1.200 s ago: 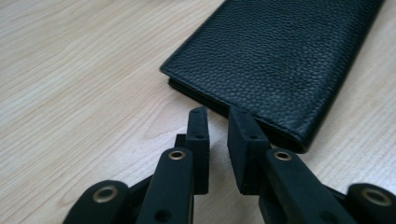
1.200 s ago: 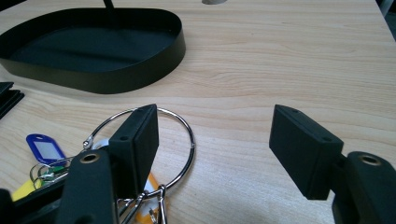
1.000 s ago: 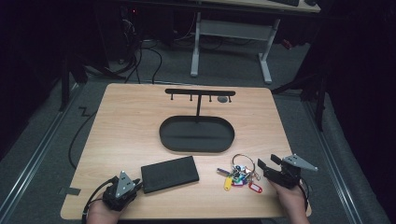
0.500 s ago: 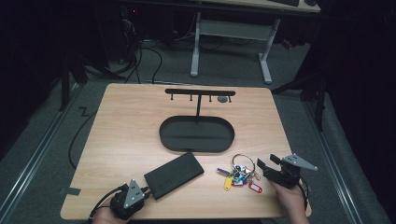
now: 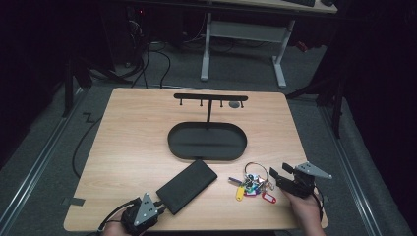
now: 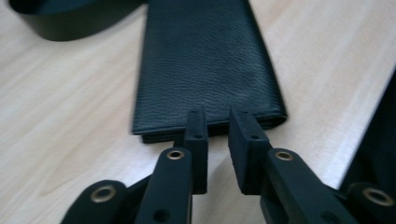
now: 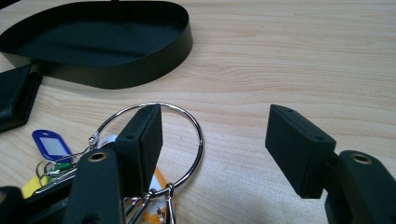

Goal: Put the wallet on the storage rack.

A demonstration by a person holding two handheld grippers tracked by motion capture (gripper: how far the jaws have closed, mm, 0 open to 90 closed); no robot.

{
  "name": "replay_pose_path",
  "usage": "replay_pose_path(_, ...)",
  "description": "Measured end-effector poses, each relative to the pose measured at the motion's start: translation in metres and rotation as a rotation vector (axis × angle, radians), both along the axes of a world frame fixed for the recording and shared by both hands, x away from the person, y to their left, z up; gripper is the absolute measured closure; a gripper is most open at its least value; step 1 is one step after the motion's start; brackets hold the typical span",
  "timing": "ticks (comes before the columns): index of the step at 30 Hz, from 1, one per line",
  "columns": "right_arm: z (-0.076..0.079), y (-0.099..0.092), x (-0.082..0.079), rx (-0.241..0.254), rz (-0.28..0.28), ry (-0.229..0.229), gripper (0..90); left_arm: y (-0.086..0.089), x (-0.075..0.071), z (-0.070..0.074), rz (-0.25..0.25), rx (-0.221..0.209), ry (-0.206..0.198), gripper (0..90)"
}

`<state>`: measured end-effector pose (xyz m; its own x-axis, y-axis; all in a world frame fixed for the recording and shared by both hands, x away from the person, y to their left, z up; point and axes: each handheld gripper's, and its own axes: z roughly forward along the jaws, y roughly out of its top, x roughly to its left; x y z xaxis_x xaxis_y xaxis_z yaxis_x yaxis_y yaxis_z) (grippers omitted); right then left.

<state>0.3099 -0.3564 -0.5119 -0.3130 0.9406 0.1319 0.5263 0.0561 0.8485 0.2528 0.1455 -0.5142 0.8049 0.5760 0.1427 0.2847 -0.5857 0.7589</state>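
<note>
My left gripper (image 6: 218,122) fingers, nearly together, touch the wallet's (image 6: 205,65) near edge. My right gripper (image 7: 215,140) fingers gape beside the keys (image 7: 140,154).

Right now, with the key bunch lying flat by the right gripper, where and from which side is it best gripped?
Probably the large steel ring of the key bunch. It lies flat, and its far arc is clear of the tags. The right gripper, jaws open, already has one jaw over the ring's inside. I would tilt down from the near right, one jaw inside and one outside, and pinch the wire.
</note>
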Motion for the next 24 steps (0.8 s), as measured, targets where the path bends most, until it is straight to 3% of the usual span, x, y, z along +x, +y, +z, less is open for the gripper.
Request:
replay_pose_path(8, 0.003, -0.001, -0.005, -0.01, 0.006, 0.006, 43.4, -0.002, 0.006, 0.006, 0.039, -0.038, -0.023, 55.8)
replay_pose_path(12, 0.004, -0.003, -0.009, -0.008, 0.007, 0.008, 43.9, -0.011, 0.014, 0.008, 0.034, -0.056, -0.005, 48.0)
replay_pose_path(17, 0.003, -0.011, -0.017, -0.014, -0.009, 0.011, 44.1, -0.035, 0.029, 0.009, -0.022, -0.075, 0.045, 44.6)
replay_pose_path(19, 0.002, -0.014, -0.023, -0.015, -0.019, 0.015, 44.1, -0.044, 0.034, 0.011, -0.039, -0.087, 0.043, 44.1)
replay_pose_path(24, 0.002, -0.02, -0.03, -0.009, -0.034, 0.019, 44.0, -0.071, 0.042, 0.009, -0.097, -0.055, 0.008, 53.3)
